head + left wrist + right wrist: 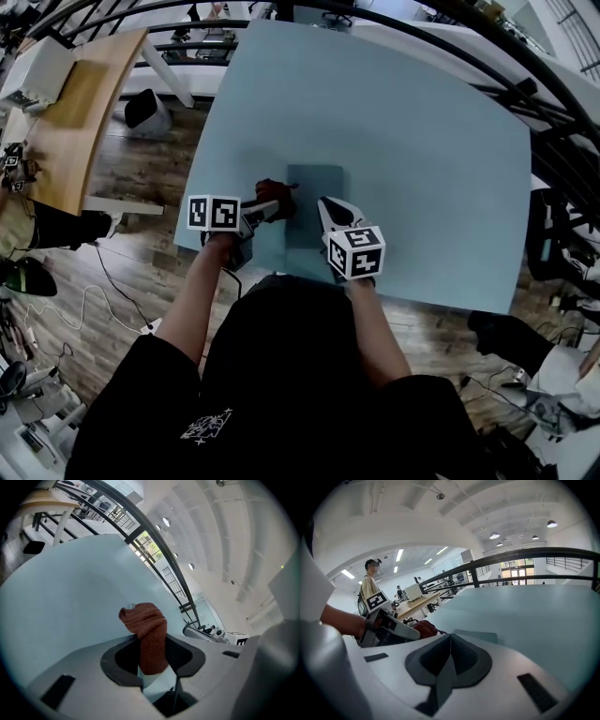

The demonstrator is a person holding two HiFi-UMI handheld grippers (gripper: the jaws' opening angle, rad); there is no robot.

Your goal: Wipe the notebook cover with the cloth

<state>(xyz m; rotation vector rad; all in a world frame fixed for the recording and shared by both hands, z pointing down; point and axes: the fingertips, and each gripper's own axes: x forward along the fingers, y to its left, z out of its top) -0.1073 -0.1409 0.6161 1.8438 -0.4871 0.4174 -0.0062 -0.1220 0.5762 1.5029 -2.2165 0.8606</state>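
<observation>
A teal notebook lies flat near the front edge of the light blue table. My left gripper is shut on a dark red cloth at the notebook's left edge. In the left gripper view the cloth sticks up from between the jaws of the left gripper. My right gripper is shut with nothing in it, its tip over the notebook's right side. In the right gripper view the right gripper points over the notebook, with the cloth and the left gripper to its left.
A wooden desk stands on the left, with a dark bin beside it. A black railing curves behind the table. Cables lie on the wooden floor. A person stands far back.
</observation>
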